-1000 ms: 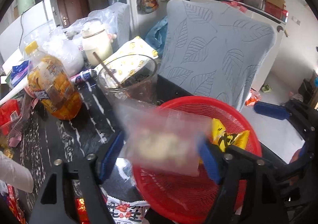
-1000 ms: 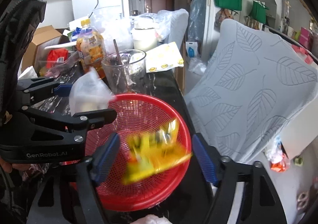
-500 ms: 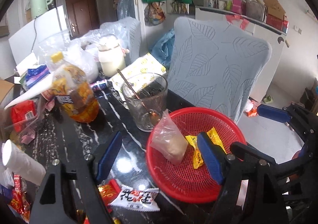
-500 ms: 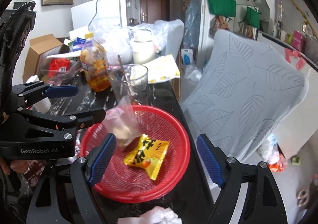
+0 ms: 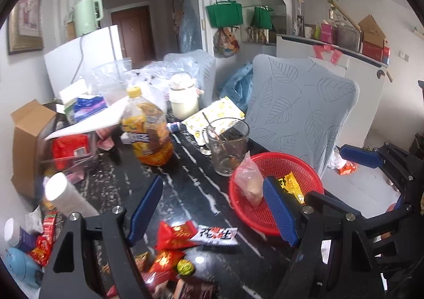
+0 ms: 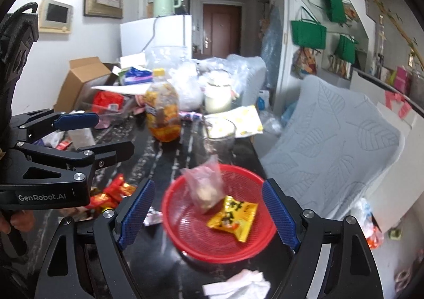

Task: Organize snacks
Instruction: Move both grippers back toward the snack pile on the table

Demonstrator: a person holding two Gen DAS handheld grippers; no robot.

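Black shiny table (image 5: 190, 193), very messy. Red basket (image 6: 185, 243) near its edge, just beside a glass cup (image 5: 228, 148). Inside the basket: a yellow snack pack (image 6: 233, 216) lying flat and a clear bag (image 6: 206, 187) of something pale (hard to tell what). Red snack packs (image 5: 172, 235) loose on the table. Left gripper (image 5: 212, 209) wide open, holding nothing. Right gripper (image 6: 209, 216) wide open over the basket, empty too.

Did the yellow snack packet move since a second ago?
Yes. The yellow snack packet was blurred in the air between the right gripper's fingers, above the red basket. Now it lies inside the basket, and that gripper is open and empty.
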